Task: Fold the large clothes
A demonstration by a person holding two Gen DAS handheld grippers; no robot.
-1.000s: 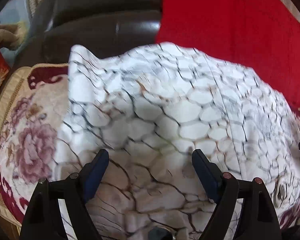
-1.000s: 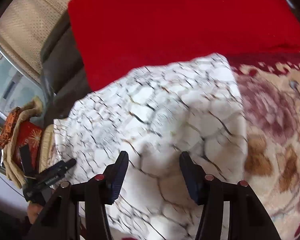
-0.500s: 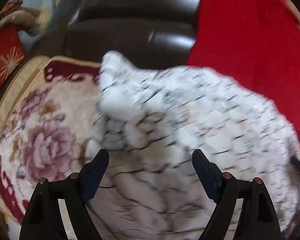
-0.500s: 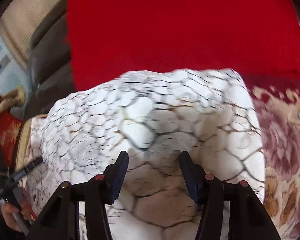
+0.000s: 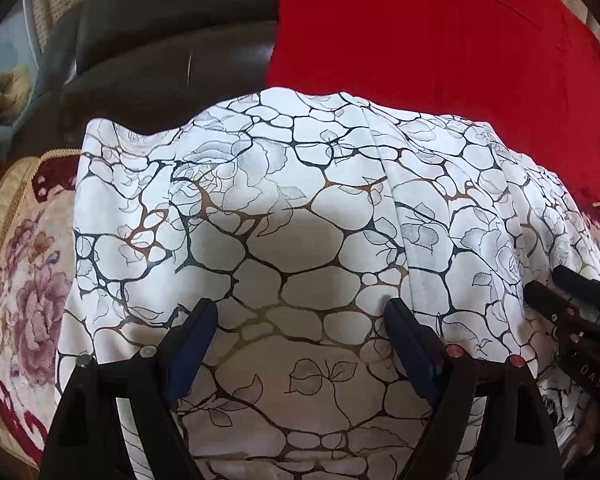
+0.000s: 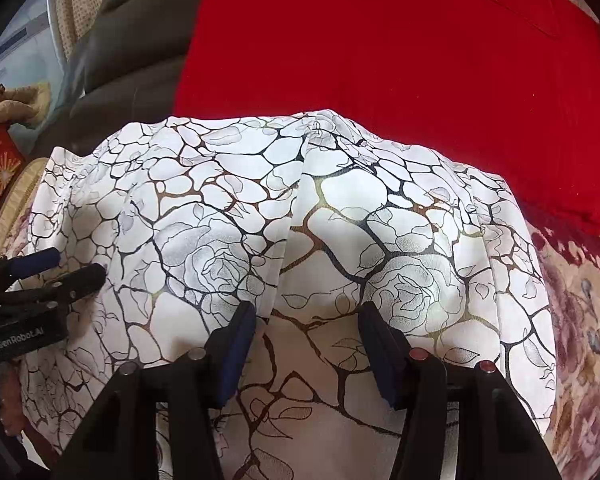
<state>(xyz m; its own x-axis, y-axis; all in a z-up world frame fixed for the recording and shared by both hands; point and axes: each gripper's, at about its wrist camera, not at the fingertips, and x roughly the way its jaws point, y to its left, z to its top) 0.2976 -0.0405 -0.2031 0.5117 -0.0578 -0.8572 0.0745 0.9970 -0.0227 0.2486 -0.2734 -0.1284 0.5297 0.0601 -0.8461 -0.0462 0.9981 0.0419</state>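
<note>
Garment (image 5: 300,208) flatter now, edges uncovered.

White printed garment (image 5: 308,216) was smooth thin cloth, slight sheen, black and gold vein lines. Red fabric (image 6: 400,60) looked matt, finely textured. Floral cover (image 5: 24,280) was woven, plush-looking cloth. Sofa back (image 5: 172,28) was glossy dark leather. Left gripper (image 5: 300,320) was matt black plastic with blue pads (image 5: 192,344).
</note>
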